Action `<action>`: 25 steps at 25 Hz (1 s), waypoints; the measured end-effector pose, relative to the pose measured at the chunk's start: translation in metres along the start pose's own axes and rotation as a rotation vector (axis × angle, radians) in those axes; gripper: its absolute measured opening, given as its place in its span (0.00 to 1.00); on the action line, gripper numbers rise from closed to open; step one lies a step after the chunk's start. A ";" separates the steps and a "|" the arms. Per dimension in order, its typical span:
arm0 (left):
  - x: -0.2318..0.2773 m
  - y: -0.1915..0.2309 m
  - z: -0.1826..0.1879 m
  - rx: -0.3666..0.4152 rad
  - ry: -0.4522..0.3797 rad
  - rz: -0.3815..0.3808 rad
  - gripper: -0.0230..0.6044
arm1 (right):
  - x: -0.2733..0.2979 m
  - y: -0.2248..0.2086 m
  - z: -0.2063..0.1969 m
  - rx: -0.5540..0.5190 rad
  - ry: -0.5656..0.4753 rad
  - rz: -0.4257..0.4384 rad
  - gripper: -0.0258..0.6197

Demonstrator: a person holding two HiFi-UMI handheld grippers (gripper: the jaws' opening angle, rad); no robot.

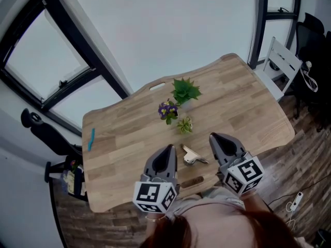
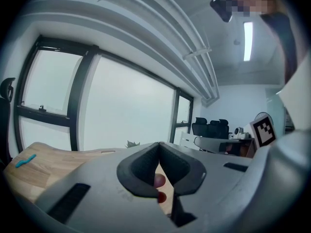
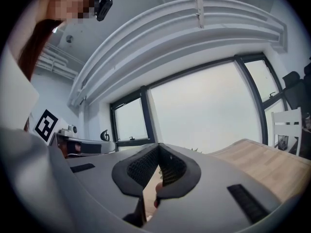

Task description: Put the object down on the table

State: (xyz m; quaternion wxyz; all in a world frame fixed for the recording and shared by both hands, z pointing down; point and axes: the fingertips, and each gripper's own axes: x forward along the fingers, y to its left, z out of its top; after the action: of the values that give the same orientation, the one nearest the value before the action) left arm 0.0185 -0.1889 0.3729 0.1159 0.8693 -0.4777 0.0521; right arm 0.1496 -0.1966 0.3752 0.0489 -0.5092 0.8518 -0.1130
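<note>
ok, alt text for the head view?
The left gripper and right gripper sit shut and empty over the near edge of a wooden table, a small metallic object lying between them. Beyond it stand a leafy green plant, a purple-flowered plant and a small pale-green plant; a blue item lies near the left edge.

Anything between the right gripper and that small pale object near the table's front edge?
Nothing visible. The small pale object lies on bare table, just left of the right gripper, whose jaws are together; the three small plants stand beyond it.
</note>
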 end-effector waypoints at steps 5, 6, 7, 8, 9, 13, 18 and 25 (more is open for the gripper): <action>-0.001 -0.005 0.000 0.011 0.002 -0.005 0.04 | -0.003 -0.002 0.004 -0.045 0.006 -0.025 0.04; -0.002 -0.004 0.000 0.009 0.003 -0.003 0.04 | -0.003 -0.001 0.005 -0.055 0.008 -0.029 0.04; -0.003 -0.004 0.000 0.008 0.004 -0.001 0.04 | -0.004 0.000 0.006 -0.069 0.010 -0.032 0.04; -0.004 -0.003 0.000 0.007 0.004 0.001 0.04 | -0.005 0.002 0.007 -0.084 0.010 -0.034 0.04; -0.005 -0.003 0.001 0.007 0.003 0.002 0.04 | -0.006 0.003 0.008 -0.100 0.007 -0.035 0.04; -0.008 -0.004 0.001 0.007 0.004 -0.004 0.04 | -0.007 0.004 0.010 -0.149 -0.007 -0.042 0.04; -0.014 -0.003 0.001 0.012 0.006 -0.017 0.04 | -0.010 0.010 0.013 -0.182 -0.013 -0.046 0.04; -0.021 0.000 0.004 0.012 -0.003 -0.025 0.04 | -0.015 0.018 0.015 -0.207 -0.006 -0.075 0.04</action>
State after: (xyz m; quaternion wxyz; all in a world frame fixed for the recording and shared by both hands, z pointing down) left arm 0.0072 -0.1721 0.3644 0.1104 0.8759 -0.4667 0.0525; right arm 0.1445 -0.1773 0.3561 -0.0059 -0.5435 0.8390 -0.0247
